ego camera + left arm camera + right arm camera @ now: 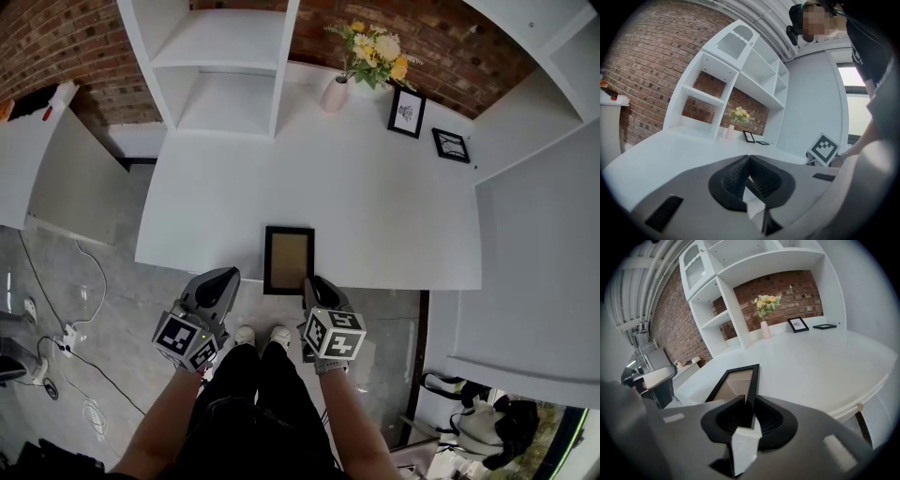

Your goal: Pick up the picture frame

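Note:
A black picture frame (288,260) with a tan inside lies flat at the front edge of the white table (375,216). My right gripper (312,284) is at the frame's near right corner. In the right gripper view the frame (736,383) runs away from me, and its right rail sits between the two pads of the right gripper (749,401), which press on it. My left gripper (228,275) hangs just off the table edge, left of the frame. Its jaws (749,159) meet at the tips with nothing between them.
At the back of the table stand a pink vase of flowers (335,94) and two small black frames (407,112), (451,144). A white shelf unit (220,66) rises at the back left. Cables (56,337) lie on the floor to the left.

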### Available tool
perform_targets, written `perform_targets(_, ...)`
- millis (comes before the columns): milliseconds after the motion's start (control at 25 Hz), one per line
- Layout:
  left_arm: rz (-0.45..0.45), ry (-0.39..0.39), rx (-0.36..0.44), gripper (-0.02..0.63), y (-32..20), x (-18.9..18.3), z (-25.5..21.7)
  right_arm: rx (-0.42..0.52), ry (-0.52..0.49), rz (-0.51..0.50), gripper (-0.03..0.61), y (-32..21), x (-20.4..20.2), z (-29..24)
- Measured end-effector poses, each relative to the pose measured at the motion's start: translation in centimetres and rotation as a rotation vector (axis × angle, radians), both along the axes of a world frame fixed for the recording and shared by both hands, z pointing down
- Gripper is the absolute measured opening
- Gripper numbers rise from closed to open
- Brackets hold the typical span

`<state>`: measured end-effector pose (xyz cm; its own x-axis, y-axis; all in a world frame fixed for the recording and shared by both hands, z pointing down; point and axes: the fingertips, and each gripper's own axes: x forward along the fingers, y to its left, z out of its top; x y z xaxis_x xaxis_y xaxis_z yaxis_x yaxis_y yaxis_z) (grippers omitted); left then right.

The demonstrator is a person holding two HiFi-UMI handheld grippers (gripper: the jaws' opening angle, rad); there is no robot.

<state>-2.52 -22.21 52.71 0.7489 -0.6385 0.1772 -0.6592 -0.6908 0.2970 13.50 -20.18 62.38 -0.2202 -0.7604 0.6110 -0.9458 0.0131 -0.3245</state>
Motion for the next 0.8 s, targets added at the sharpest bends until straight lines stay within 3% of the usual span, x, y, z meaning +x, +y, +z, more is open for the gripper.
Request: perform_targets(800,0.015,0.007,-0.005,-0.014,0.4,1.1,0.2,-0.010,-0.154,-0.073,0.084,3.0,-2.7,-0.3)
